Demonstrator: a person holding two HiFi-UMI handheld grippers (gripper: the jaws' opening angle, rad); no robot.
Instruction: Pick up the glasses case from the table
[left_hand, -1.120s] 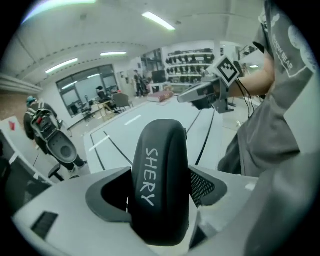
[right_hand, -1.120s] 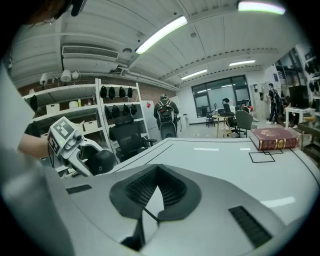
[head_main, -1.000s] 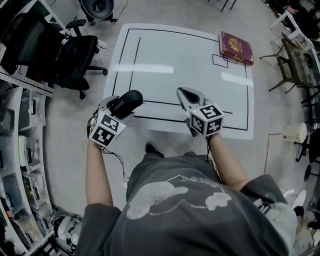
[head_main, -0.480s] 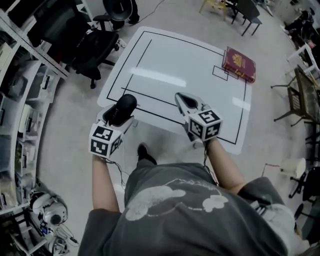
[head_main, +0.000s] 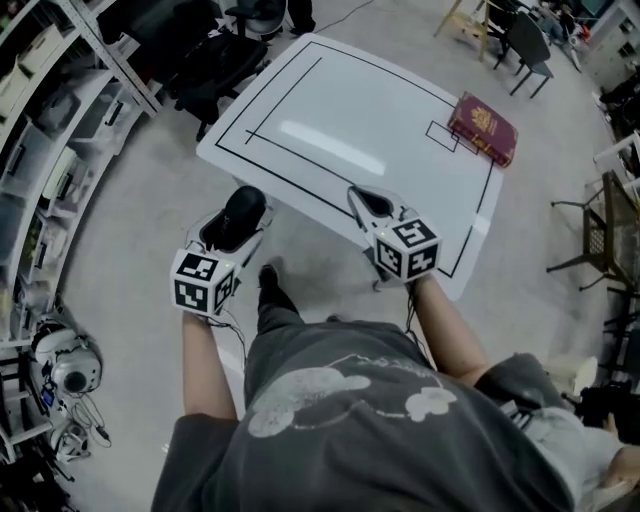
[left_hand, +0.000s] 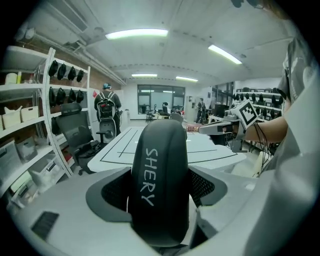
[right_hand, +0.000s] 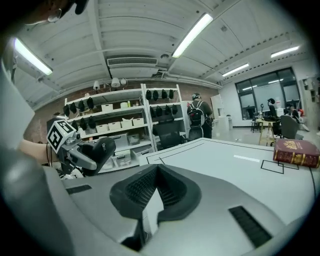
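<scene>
The black glasses case (head_main: 242, 210), lettered "SHERY", is off the table and held in the air over the floor by my left gripper (head_main: 236, 224). In the left gripper view the case (left_hand: 160, 170) stands upright between the two jaws, which press on its sides. My right gripper (head_main: 363, 201) hangs beside it at the white table's (head_main: 380, 120) near edge, jaws together with nothing in them. The right gripper view shows its pads (right_hand: 150, 192) meeting, and the left gripper with the case (right_hand: 99, 149) off to the left.
A red book (head_main: 483, 127) lies at the table's far right corner. Black office chairs (head_main: 210, 60) stand by the table's left side, with shelving (head_main: 40, 150) further left. More chairs and frames (head_main: 610, 230) are at the right. A person with a backpack (left_hand: 106, 106) stands far off.
Both grippers have drawn back from the table, so the left one with the case now hangs over the floor. The view has swung and the table sits further away.
</scene>
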